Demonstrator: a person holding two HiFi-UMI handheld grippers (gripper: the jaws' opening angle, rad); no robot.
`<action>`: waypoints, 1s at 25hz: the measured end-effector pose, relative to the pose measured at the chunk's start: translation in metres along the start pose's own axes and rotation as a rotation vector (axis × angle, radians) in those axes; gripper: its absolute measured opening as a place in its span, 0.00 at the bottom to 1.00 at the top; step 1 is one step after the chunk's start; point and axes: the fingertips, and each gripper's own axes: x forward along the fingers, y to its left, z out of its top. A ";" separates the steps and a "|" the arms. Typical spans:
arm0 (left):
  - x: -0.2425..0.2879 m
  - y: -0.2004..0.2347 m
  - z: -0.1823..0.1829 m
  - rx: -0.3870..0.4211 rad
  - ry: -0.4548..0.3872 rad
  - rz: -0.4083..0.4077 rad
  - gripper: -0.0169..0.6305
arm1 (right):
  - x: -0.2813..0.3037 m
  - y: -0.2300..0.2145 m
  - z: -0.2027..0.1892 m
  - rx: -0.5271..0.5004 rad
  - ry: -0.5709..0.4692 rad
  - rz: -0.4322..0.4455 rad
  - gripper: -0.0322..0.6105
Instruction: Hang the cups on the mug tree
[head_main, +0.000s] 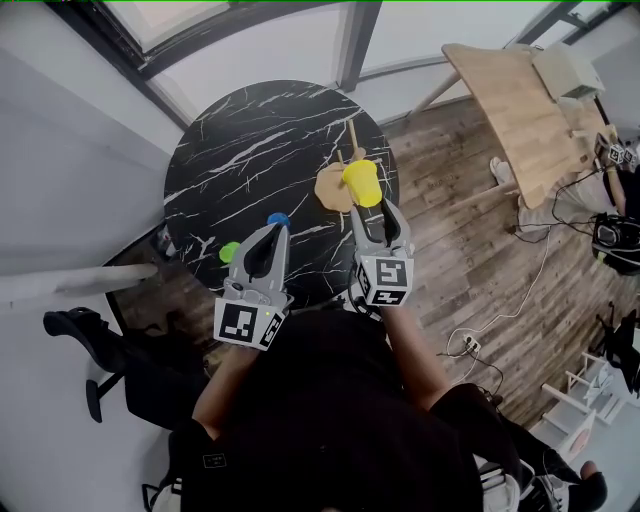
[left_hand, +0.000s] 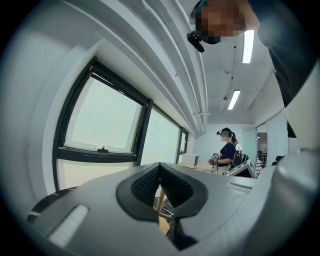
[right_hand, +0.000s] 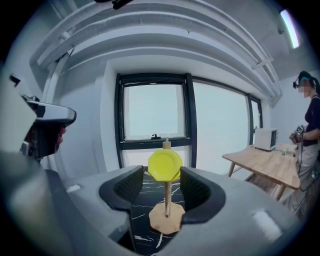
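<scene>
Yellow plastic cup, mid-frame at the wooden mug tree between the right gripper's wide fingers, looks light, rigid and slick, best gripped across its sidewalls; the left gripper's fingers are pinched together.

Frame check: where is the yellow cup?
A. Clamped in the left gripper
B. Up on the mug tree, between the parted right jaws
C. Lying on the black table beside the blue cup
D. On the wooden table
B: the right gripper view shows the yellow cup up on the mug tree, with the right gripper open and its jaws standing apart on either side of the cup.
</scene>
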 end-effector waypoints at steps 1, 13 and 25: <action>-0.001 0.000 0.000 -0.001 -0.001 0.000 0.02 | -0.002 0.001 0.001 -0.001 -0.001 0.000 0.40; -0.013 -0.010 0.001 -0.001 -0.014 -0.009 0.02 | -0.044 -0.001 0.035 0.029 -0.109 -0.029 0.36; -0.037 -0.012 0.002 0.008 -0.027 0.029 0.02 | -0.075 0.029 0.064 0.023 -0.205 0.035 0.05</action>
